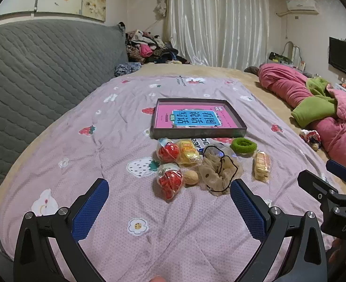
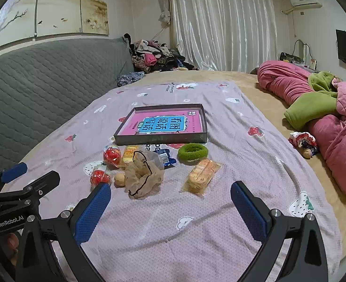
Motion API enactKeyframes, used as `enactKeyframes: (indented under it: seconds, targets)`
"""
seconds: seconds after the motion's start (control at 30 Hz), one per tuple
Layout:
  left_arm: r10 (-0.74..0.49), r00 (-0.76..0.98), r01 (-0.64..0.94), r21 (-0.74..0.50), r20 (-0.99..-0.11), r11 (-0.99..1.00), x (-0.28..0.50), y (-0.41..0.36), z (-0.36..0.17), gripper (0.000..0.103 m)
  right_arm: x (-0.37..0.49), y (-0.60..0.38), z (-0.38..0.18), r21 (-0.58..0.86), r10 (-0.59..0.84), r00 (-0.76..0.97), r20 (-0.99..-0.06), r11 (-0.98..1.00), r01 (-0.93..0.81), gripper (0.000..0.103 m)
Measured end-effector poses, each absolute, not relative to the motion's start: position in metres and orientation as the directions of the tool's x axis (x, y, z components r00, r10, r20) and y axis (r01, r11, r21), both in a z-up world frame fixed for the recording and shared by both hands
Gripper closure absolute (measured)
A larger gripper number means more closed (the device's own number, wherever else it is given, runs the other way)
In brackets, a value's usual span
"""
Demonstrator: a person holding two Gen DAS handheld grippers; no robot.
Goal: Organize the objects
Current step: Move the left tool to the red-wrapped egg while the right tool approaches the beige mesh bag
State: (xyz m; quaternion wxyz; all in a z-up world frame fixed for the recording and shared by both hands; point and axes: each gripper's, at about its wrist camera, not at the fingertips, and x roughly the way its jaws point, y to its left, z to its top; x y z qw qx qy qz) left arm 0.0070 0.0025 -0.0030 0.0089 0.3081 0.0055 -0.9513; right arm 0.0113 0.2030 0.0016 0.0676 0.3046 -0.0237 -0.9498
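Left tongs (image 1: 169, 192): I see both blue pads spread wide with nothing between them, hovering above the pink strawberry-print quilt (image 1: 102, 145) near its front edge.
Right tongs (image 2: 170, 195): likewise spread wide and empty, above the same front stretch of quilt; in the left wrist view they show at the right margin.
Tray (image 1: 197, 132): I note a shallow dark box lying flat near the middle of the quilt, with a pink book with a blue title panel (image 1: 191, 117) flat inside it.
Loose items: all gathered on the quilt just in front of the tray's near wall.
Red snack packets: one (image 1: 168, 151) nearer the tray, one (image 1: 170, 181) nearer me, both toward the left of the group.
Yellow packet (image 1: 189, 152): touching the farther red packet.
Walnut (image 1: 190, 177): beside the nearer red packet.
Beige mesh scrunchie with black cord (image 1: 220, 170): centre of the group, partly over a clear wrapper.
Green hair tie (image 1: 243, 145): right of centre, close to the tray.
Wrapped biscuit pack (image 1: 262, 165): rightmost, slightly apart from the rest.
Bed, far right side: bundled pink and green bedding (image 1: 314, 103).
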Motion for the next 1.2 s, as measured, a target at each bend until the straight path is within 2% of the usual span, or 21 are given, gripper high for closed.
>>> enactKeyframes:
  seconds: [0.53,0.8,1.0,1.2]
  targets:
    - [0.056,-0.810,-0.025,-0.061,-0.583,-0.998,0.007,-0.002,0.011,0.000,0.017,0.206,0.015,0.127,-0.182,-0.824,-0.537,-0.983,0.135,0.000]
    - [0.033,-0.802,-0.008,-0.044,-0.596,-0.999,-0.015,-0.013,0.023,0.000,0.002,0.205,0.025,0.170,-0.226,-0.827,-0.515,-0.972,0.160,0.000]
    - [-0.010,-0.773,0.025,-0.015,-0.634,-1.000,-0.045,-0.021,0.012,0.000,-0.015,0.196,0.030,0.184,-0.276,-0.820,-0.502,-0.960,0.210,0.000]
    - [-0.026,-0.732,0.035,0.000,-0.681,-0.999,-0.069,-0.026,-0.022,0.000,-0.043,0.178,0.017,0.158,-0.290,-0.778,-0.558,-0.957,0.244,0.000]
